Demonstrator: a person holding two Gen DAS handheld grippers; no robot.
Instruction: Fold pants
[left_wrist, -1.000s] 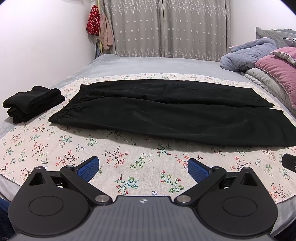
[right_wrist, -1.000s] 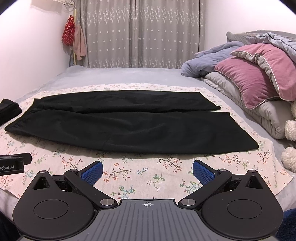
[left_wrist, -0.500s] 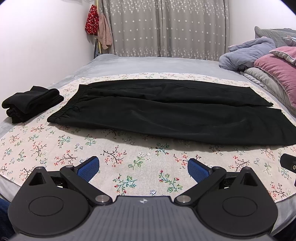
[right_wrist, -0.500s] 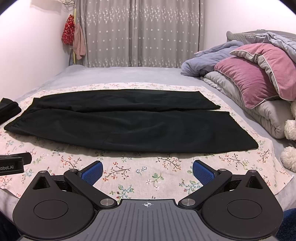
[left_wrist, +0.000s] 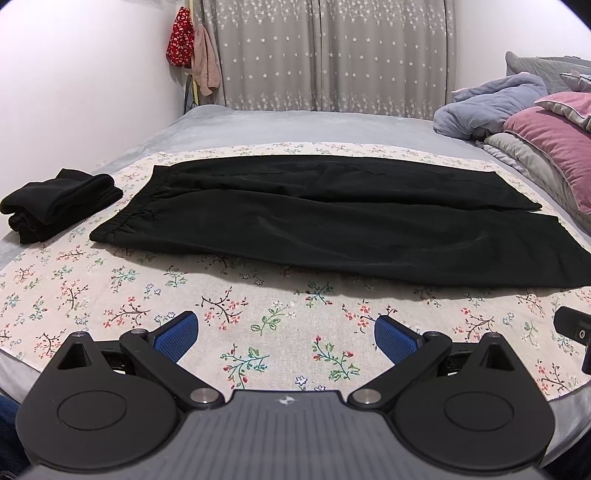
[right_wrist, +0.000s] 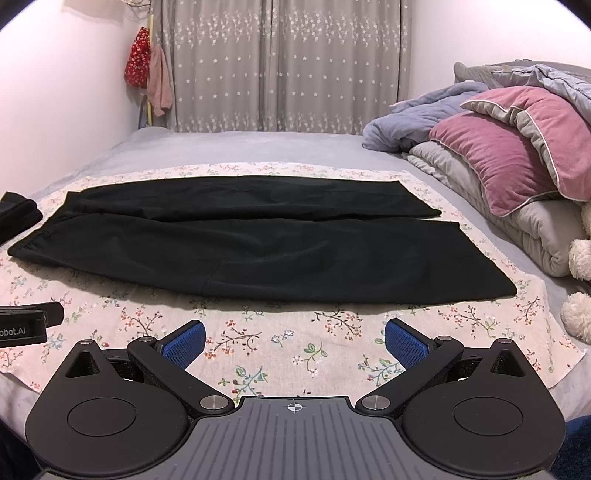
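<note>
Both grippers share one build: the left gripper (left_wrist: 283, 334) and right gripper (right_wrist: 294, 338) each have a ribbed grey body, two round black discs, black link arms with silver pivot screws, and blue textured pads (right_wrist: 404, 341). A small crosshair mark sits on the right one's body. Seen from the right wrist, the left unit's side carries white lettering ending "obot.AI".

matt black cloth pants (left_wrist: 332, 218) on printed floral cotton sheet (left_wrist: 92, 295).

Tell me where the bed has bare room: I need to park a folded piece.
Free: the floral cloth strip between the grippers and the pants, and the grey sheet between pants and curtain. Crowded: the folded black garment at left, bedding pile at right.
</note>
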